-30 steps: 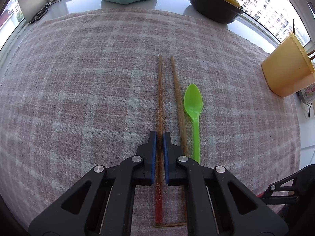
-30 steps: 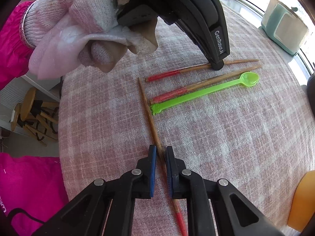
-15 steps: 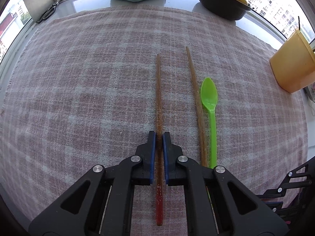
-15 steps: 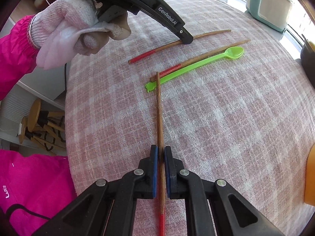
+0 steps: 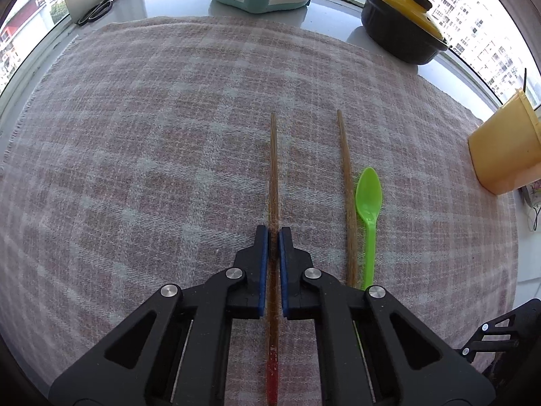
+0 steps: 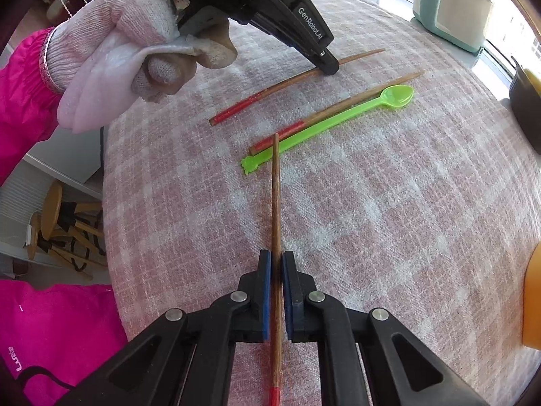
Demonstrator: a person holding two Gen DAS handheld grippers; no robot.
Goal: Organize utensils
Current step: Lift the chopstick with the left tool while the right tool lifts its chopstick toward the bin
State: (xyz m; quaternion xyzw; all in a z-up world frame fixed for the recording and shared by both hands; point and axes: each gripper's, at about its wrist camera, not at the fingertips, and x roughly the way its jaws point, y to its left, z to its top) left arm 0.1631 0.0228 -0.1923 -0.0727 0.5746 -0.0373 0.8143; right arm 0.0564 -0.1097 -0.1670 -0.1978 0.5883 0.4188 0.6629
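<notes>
We see matt wooden red-tipped chopsticks point(image 5: 274, 182), a glossy green plastic spoon point(image 5: 369, 199), a rough woven pink-checked cloth point(image 5: 152, 135).

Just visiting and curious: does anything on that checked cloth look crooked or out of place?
Mostly tidy. One chopstick and the green spoon lie side by side. The odd one is the chopstick in the right gripper: it points crosswise to them, its tip over their ends. The left gripper holds another chopstick.
</notes>
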